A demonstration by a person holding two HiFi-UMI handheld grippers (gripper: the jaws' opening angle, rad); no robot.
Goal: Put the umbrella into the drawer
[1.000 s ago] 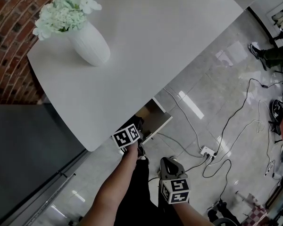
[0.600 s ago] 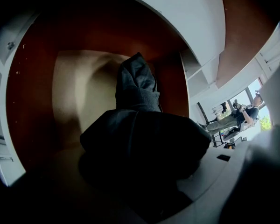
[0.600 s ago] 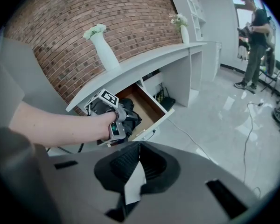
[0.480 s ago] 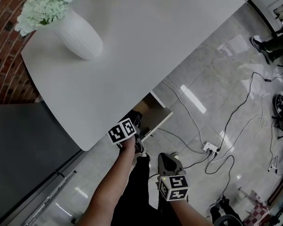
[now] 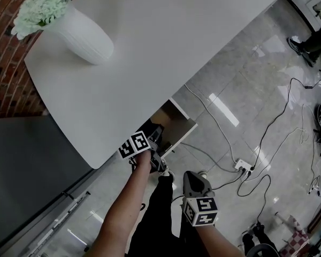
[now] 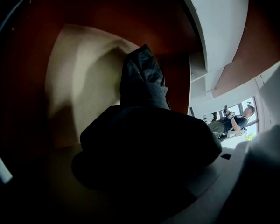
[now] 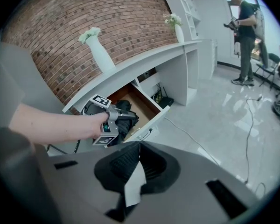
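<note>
Under the white surface's edge, left tongs just spread wide, black folded umbrella loose between them in the wooden drawer, so basically done; right tongs closed, empty.

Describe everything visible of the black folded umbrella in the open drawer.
The black folded fabric umbrella lies inside the open wooden drawer under the white table: a dark, matte, creased bundle tapering toward the drawer's back. The left gripper reaches in over it; its jaws have just been opening with the umbrella between them, but it is too dark to tell whether they touch it.
</note>
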